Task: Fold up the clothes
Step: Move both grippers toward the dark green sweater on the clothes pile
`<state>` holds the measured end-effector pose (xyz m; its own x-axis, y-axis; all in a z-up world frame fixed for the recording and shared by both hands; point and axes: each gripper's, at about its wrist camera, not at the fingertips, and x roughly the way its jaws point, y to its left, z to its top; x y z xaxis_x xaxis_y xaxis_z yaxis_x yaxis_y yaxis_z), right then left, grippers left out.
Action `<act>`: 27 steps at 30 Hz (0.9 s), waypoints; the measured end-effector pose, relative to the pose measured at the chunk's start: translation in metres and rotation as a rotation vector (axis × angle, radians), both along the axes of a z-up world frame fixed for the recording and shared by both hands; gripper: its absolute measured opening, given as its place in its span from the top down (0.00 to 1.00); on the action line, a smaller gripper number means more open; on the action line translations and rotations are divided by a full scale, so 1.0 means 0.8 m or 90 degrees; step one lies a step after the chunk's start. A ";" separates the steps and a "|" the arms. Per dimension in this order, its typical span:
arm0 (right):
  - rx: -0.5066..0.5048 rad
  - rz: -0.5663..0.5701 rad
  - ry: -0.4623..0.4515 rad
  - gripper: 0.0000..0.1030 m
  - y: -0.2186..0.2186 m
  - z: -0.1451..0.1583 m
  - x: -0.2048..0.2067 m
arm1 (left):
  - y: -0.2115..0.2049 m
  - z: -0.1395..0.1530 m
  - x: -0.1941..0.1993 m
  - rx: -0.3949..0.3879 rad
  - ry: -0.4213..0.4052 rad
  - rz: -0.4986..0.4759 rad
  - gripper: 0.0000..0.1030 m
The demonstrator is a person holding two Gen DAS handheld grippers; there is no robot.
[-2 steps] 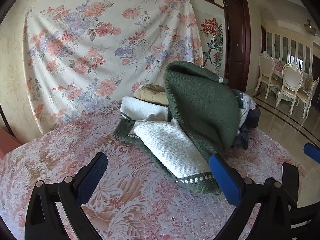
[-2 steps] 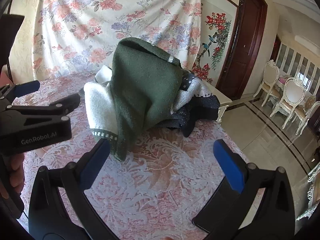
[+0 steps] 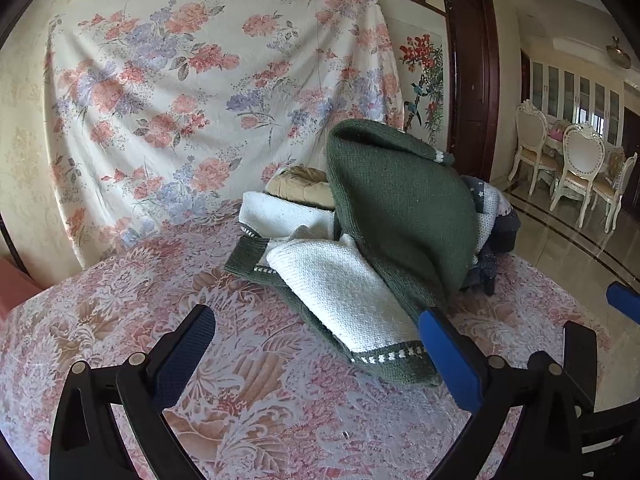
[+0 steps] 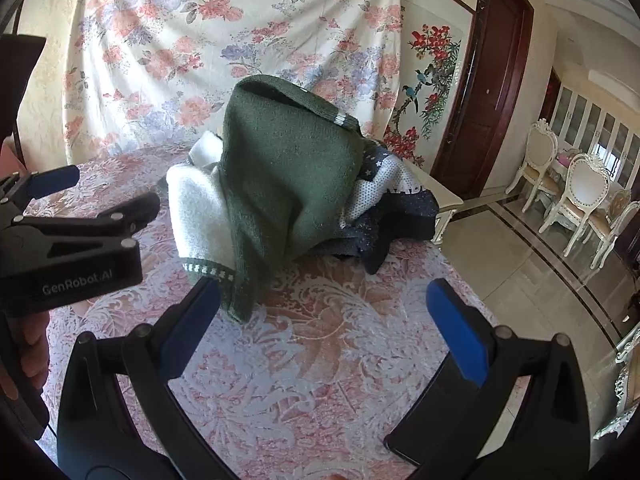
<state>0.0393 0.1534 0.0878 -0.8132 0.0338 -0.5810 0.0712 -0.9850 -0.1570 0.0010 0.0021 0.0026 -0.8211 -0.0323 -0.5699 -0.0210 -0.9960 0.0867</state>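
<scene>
Green-and-white knit sweater (image 3: 400,216) heaped on the counter (image 3: 248,392), toward its far side; the green body is bunched up into a peak, and a white panel with a green, white-dashed hem (image 3: 384,358) spills toward the near edge. Counter carries a pink floral cloth. Floral sheet (image 3: 208,92) hangs behind the counter as a backdrop. Under and behind the sweater: a dark garment with white dots and stars (image 4: 384,208) on the right side of the heap, and a tan padded item (image 3: 304,186) at the back, only partly visible. Left gripper (image 3: 316,348) is spread wide and empty above the cloth, its right blue pad just beside the sweater hem; contact cannot be told. Right gripper (image 4: 324,316) is likewise spread and empty, near the hanging green edge of the sweater, not closed on it. White dining chairs (image 3: 576,172) stand well apart at right.
</scene>
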 end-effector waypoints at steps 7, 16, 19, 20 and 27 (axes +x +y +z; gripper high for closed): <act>0.002 -0.001 0.001 0.00 0.000 -0.004 0.003 | 0.010 0.002 0.008 -0.009 0.003 -0.011 0.00; 0.001 -0.006 -0.002 0.00 0.002 -0.008 0.006 | 0.011 -0.004 0.010 -0.005 0.001 -0.012 0.00; -0.001 -0.007 -0.003 0.00 0.004 -0.010 0.007 | 0.012 -0.004 0.012 -0.006 -0.001 -0.013 0.00; -0.001 -0.007 -0.003 0.00 0.004 -0.010 0.007 | 0.012 -0.005 0.012 -0.006 -0.002 -0.013 0.00; -0.002 -0.005 -0.004 0.00 0.005 -0.011 0.007 | 0.012 -0.008 0.012 -0.003 -0.008 -0.014 0.00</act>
